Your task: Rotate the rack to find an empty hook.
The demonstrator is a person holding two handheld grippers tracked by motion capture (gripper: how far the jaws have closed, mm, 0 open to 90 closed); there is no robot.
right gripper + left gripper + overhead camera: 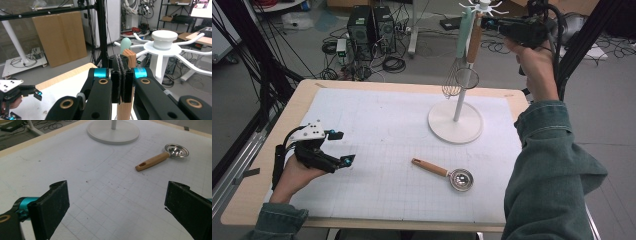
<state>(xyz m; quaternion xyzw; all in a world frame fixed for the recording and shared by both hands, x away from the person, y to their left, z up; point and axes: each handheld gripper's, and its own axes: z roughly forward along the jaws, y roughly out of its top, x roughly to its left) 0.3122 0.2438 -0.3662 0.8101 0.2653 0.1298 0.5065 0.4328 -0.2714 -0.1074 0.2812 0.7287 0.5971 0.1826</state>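
White gridded mat [377, 125] is laid over a wood table [262, 180]; grey floor beyond w/ cables and PC towers [372, 27]. Cardboard [60, 37] is seen leaning in the bkgd. Left gripper [339, 147] is rested on the mat, jaws wide apart, nothing between. Right gripper [486, 22] is raised at the rack [455, 122] top, pads pressed together beside a wooden handle [130, 58]; whether it's pinched can't be told. Strainer [444, 172] lies on the mat near the rack base.
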